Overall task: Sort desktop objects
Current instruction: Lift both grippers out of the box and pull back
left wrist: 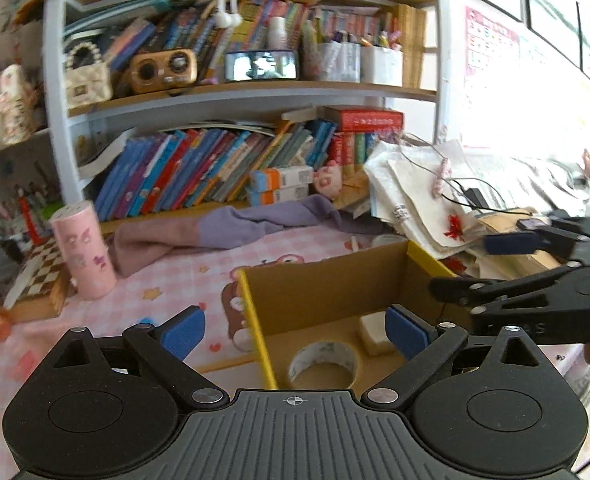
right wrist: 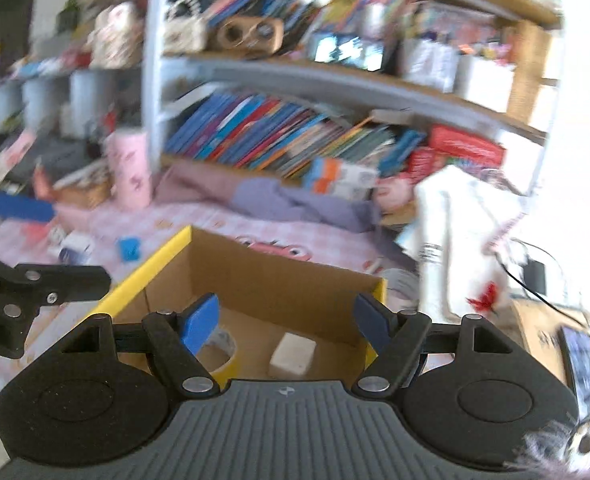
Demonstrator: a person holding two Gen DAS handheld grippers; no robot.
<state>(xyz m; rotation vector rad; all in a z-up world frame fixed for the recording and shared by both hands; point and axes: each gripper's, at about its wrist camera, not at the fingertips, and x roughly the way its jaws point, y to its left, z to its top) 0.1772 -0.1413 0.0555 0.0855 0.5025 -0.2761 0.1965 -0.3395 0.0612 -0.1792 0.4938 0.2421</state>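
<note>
An open cardboard box (left wrist: 323,284) with yellow edges stands on the pink checked tabletop. Inside it lie a roll of tape (left wrist: 323,364) and a white block (left wrist: 373,334). My left gripper (left wrist: 295,332) hangs over the box's left wall, open, with nothing between its blue pads. My right gripper (left wrist: 475,266) comes in from the right, beside the box. In the blurred right wrist view, the right gripper (right wrist: 287,322) stands open and empty above the box (right wrist: 279,276), over the tape roll (right wrist: 221,348) and white block (right wrist: 293,354). The left gripper (right wrist: 43,244) shows at the left edge.
A pink cylinder (left wrist: 83,250) and a chessboard (left wrist: 35,276) stand at the left. A purple and pink cloth (left wrist: 223,228) lies behind the box, below a full bookshelf (left wrist: 215,168). Papers and cables (left wrist: 415,200) pile up at the right. A small blue item (right wrist: 129,248) lies left of the box.
</note>
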